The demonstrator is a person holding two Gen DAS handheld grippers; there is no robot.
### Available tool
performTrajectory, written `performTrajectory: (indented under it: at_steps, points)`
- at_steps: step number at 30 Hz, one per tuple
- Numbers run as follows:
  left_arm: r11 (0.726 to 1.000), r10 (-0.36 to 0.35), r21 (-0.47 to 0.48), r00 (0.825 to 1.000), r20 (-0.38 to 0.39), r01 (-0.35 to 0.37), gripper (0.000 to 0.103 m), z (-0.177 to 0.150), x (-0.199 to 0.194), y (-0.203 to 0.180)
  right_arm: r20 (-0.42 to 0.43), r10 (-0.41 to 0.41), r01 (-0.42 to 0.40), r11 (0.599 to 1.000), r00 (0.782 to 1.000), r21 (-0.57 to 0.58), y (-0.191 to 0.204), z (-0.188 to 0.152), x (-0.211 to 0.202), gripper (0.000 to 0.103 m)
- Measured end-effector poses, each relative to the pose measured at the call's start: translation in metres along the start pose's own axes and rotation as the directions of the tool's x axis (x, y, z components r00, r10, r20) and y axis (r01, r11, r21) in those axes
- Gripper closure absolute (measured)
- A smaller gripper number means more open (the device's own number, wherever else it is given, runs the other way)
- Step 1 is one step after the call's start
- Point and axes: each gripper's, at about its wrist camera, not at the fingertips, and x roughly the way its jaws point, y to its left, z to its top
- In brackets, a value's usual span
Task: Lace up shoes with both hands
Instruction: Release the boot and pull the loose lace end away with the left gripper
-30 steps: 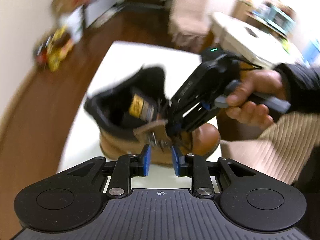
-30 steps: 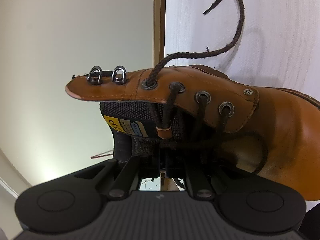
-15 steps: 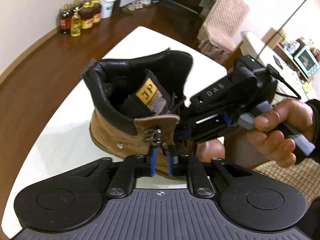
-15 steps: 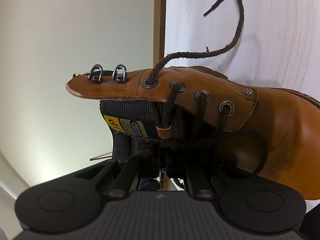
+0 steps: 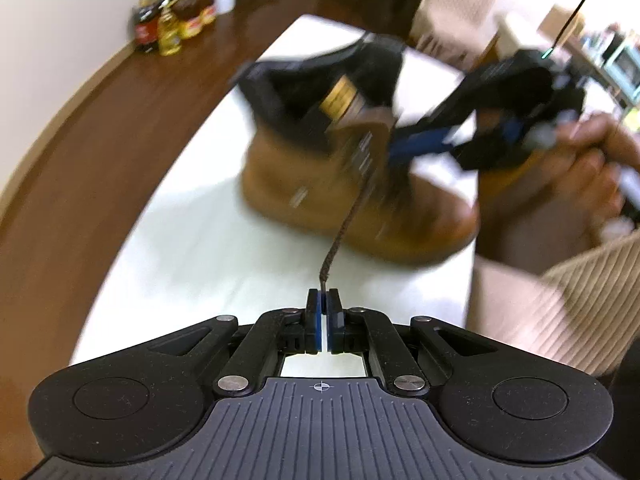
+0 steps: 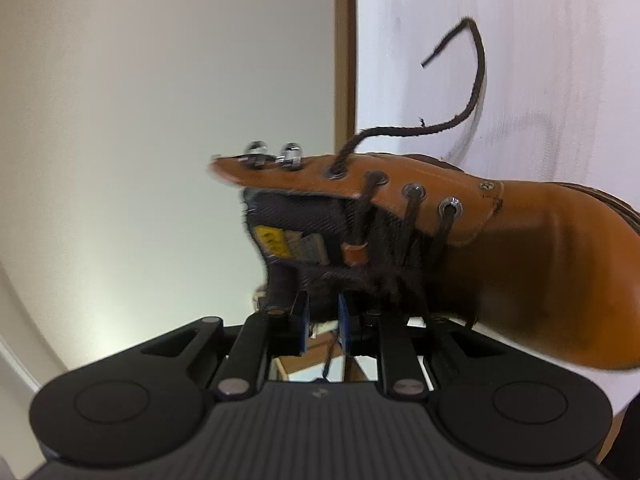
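The boot (image 5: pixel 352 184) is standing on the white table (image 5: pixel 192 248), its open collar showing the dark lining and a yellow tongue label; nothing else can be seen inside, and the left view is blurred. The left gripper (image 5: pixel 322 300) is pinching the end of a brown lace (image 5: pixel 340 236), its blue pads pressed together on it, and the lace is running taut up to the boot's eyelets. The right gripper (image 6: pixel 323 322), held by a hand (image 5: pixel 592 172), is sitting against the boot's tongue side; its fingers (image 6: pixel 303 324) are standing apart with dark boot material between them, though whether they are gripping it cannot be told. A second lace end (image 6: pixel 460 116) is curling free above the top eyelet.

Half a second ago the left gripper was right at the boot's hooks; now it is drawn back with the lace stretched out, and the right fingers are showing a wider gap
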Motion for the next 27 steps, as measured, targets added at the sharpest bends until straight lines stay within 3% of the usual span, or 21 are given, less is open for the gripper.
performTrajectory:
  at_steps: [2,6,12,15,19,21,27]
  points:
    - [1.0,0.03,0.003,0.999,-0.031,-0.029,0.101,-0.012,-0.006,0.006,0.035,0.023,-0.023,1.0,0.999,-0.004,-0.014,-0.035,0.005,0.082]
    - [0.997,0.073,0.019,0.99,-0.122,-0.072,0.101,-0.045,-0.017,0.017,0.158,0.025,-0.027,1.0,0.987,0.011,-0.018,-0.064,-0.035,0.081]
    - [0.996,0.053,0.081,0.975,-0.215,-0.037,0.101,-0.088,-0.01,0.02,0.294,-0.059,0.041,0.997,0.954,0.069,-0.033,-0.09,-0.017,0.08]
    - [0.995,0.042,0.093,0.967,-0.251,-0.019,0.101,-0.109,-0.008,0.022,0.329,-0.081,0.055,0.995,0.941,0.087,-0.035,-0.084,-0.037,0.08]
    - [0.996,0.001,0.09,0.976,-0.218,0.019,0.101,-0.12,-0.013,0.025,0.375,-0.097,0.068,0.994,0.922,0.089,-0.028,-0.101,-0.065,0.08]
    - [0.995,-0.018,0.092,0.982,-0.189,0.036,0.101,-0.117,-0.015,0.026,0.408,-0.104,0.078,0.994,0.907,0.08,-0.025,-0.098,-0.036,0.08]
    - [0.994,-0.039,0.096,0.983,-0.179,0.057,0.096,-0.107,-0.012,0.02,0.463,-0.147,0.194,0.98,0.874,-0.054,-0.005,-0.075,-0.02,0.077]
